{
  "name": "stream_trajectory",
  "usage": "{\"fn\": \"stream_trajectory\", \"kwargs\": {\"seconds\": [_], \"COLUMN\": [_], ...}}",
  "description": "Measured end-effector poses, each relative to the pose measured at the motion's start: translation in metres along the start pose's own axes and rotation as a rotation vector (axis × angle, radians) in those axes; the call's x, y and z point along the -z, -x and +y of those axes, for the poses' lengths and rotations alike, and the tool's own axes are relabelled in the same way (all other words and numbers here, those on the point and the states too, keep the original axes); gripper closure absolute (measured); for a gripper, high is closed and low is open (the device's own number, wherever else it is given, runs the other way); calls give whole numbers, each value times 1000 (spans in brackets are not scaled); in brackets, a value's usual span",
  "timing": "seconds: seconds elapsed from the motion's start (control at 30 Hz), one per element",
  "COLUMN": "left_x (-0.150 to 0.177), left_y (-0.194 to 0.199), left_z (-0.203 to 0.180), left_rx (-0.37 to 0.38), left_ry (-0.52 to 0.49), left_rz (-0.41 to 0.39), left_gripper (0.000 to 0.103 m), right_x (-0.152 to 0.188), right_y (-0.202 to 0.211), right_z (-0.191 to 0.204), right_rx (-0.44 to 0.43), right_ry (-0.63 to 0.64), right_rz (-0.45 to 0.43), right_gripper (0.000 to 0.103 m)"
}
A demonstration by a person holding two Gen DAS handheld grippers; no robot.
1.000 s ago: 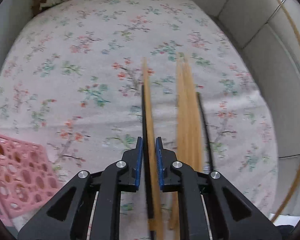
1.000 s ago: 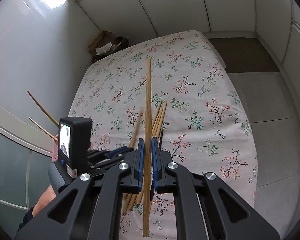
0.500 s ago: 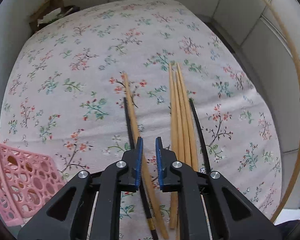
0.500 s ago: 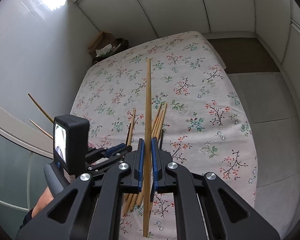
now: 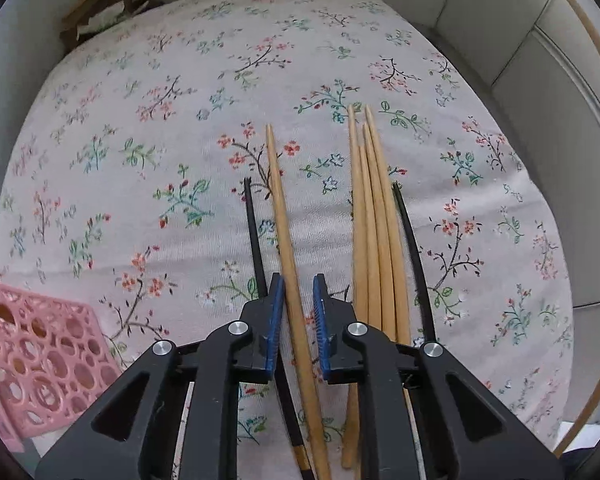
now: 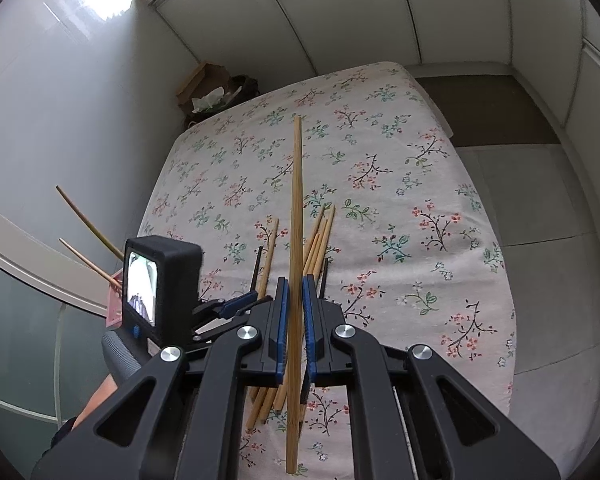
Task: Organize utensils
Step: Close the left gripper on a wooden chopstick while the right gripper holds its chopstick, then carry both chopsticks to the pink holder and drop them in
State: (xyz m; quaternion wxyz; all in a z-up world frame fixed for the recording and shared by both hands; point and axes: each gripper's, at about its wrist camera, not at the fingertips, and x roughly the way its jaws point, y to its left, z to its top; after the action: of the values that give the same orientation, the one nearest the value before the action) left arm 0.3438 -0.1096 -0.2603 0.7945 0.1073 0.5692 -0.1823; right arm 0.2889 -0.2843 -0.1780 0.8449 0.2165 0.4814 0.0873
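Several wooden chopsticks point(image 5: 374, 216) and two black chopsticks point(image 5: 253, 232) lie on the floral cloth point(image 5: 148, 128). A single wooden chopstick point(image 5: 281, 216) lies apart on the left. My left gripper point(image 5: 299, 292) is open above it, its jaws on either side of it with gaps. My right gripper point(image 6: 295, 292) is shut on a wooden chopstick point(image 6: 297, 208) and holds it above the pile point(image 6: 320, 236). The left gripper point(image 6: 236, 306) shows in the right wrist view, low over the cloth.
A pink perforated basket point(image 5: 32, 356) stands at the near left; two chopsticks point(image 6: 86, 240) stick up from it. A brown tissue box point(image 6: 208, 92) sits at the table's far left corner. White walls surround the table.
My left gripper has pulled back and lowered over the single wooden chopstick, which now lies between its jaws. My right gripper has held its chopstick still.
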Motion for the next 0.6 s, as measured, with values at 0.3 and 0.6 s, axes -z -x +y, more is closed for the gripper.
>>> {"fn": "stream_trajectory", "kwargs": {"seconds": [0.3, 0.6], "left_x": [-8, 9], "left_y": [32, 142], "left_z": [-7, 13], "left_rx": [36, 159], "left_ry": [34, 89], "left_rz": [-169, -547], "left_gripper": [97, 97], "right_x": [-1, -5], "right_y": [6, 19], "right_z": [-9, 1], "right_rx": [24, -9], "right_ry": [-5, 23], "right_rz": [-31, -124], "right_gripper": [96, 96]}}
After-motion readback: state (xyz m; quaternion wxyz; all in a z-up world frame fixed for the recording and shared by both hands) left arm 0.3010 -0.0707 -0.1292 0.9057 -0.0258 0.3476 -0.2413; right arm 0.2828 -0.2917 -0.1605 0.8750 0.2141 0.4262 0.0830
